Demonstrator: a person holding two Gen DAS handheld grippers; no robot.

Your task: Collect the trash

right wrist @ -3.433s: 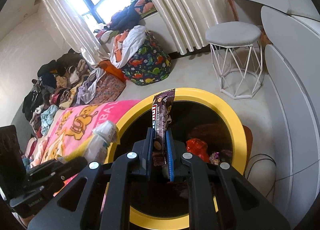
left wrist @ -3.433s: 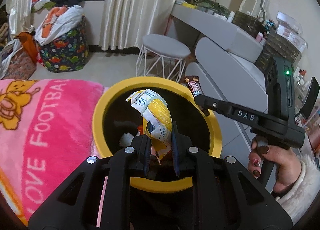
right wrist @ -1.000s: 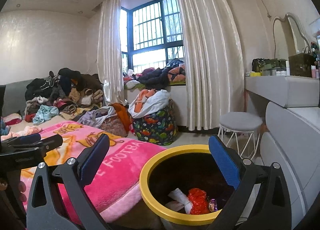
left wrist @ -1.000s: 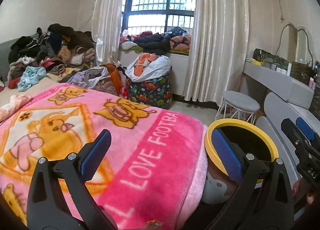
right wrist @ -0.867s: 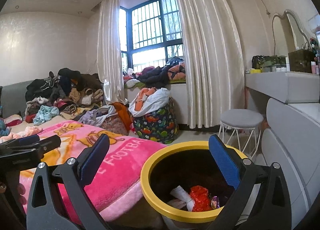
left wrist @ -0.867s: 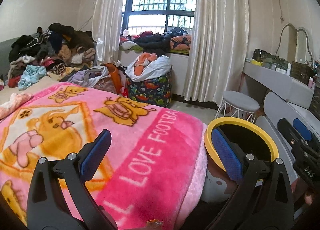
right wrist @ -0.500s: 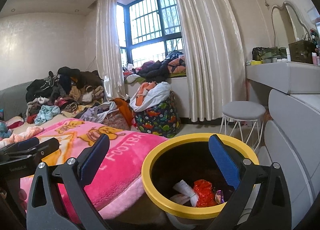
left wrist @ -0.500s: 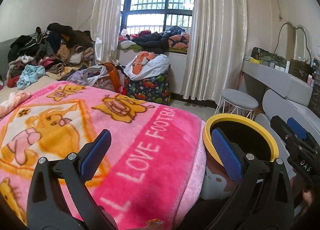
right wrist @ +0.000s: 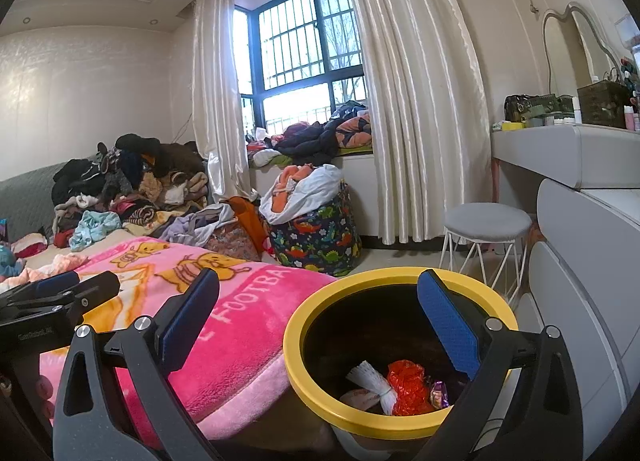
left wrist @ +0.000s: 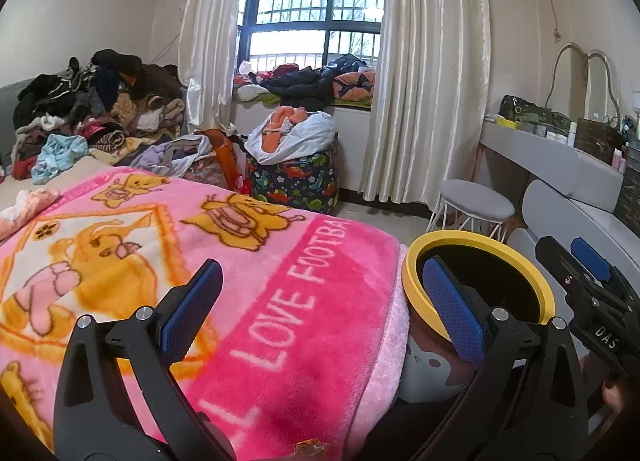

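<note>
A bedroom seen from two hand-held grippers. The left gripper has its two black, angular fingers spread wide, with nothing between their blue textured pads. It hangs over a fluffy pink blanket printed with orange cartoon bears and white letters. The right gripper is spread just as wide and also holds nothing.

A round bin with a thick, smooth yellow rim and dark inside stands just beside the blanket's edge. In the right wrist view, trash lies at its bottom: a crinkled red wrapper, a white pleated wrapper and a small purple wrapper, all close together. At the bottom edge of the left wrist view, a scrap of orange wrapper lies on the blanket.

Behind are shiny cream curtains, a barred window, a heap of clothes, a dinosaur-print bag stuffed with laundry, and a round grey stool on white wire legs.

Three seconds earlier both grippers were clamped over the bin, the left on a yellow and white wrapper, the right on a brown candy bar wrapper. Both have since let go and pulled back, and over the last second the views barely change
</note>
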